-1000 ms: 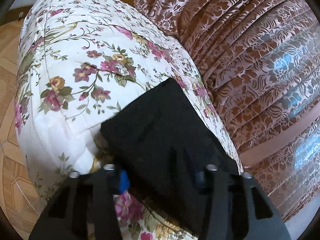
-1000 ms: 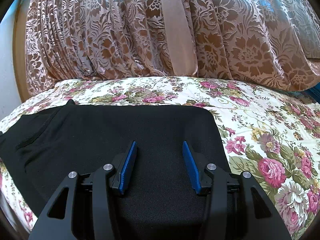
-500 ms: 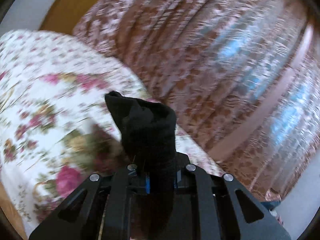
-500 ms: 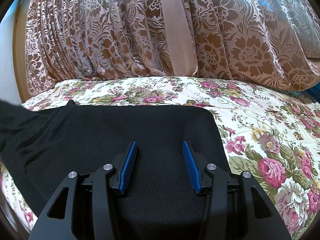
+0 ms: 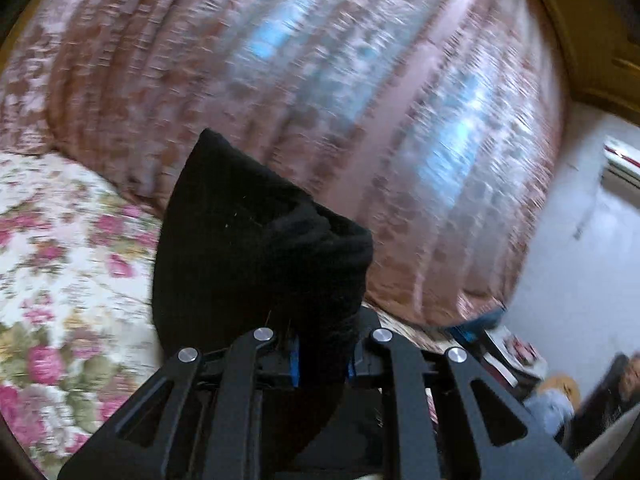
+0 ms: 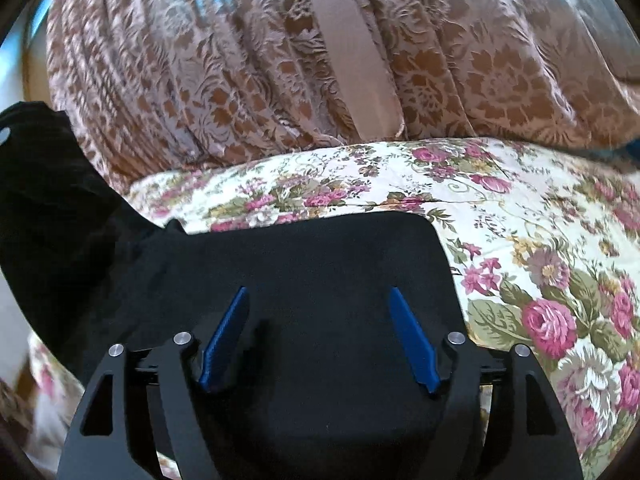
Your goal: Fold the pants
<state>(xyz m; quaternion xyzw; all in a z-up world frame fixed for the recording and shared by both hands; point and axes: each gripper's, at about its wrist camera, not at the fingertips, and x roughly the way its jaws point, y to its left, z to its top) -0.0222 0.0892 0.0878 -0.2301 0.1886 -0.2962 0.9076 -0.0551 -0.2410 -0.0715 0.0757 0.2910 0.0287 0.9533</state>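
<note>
Curtain point(image 6: 240, 80), brown damask, fills the back of both views; a plain band hangs down its middle in the right wrist view.

Bed point(image 6: 540, 240) with floral quilt is the work surface. No tabletop here.

Pants point(image 6: 320, 272), black, lie flat on the quilt in front of the right gripper, the far edge straight with a rounded corner at the right. At the left side of that view the cloth rises off the bed in a dark sweep. That is the end the other hand has.

Left gripper point(image 5: 320, 360): jaws narrow, clamped on a bunched end of the pants point(image 5: 256, 256), which stands up ahead of the fingers as a cone of cloth. View is motion-blurred. My read: this end is raised clear of the quilt so it can be carried over the flat part to make the fold.

Right gripper point(image 6: 320, 332): jaws opening, wide apart, blue pads point(image 6: 226, 332) over the flat cloth with nothing pinched between them. Cannot tell if the tips press on the fabric. Likely placed there to steady the flat half or take a fresh grip.

Small clutter at the lower right of the left view is too blurred to name.
</note>
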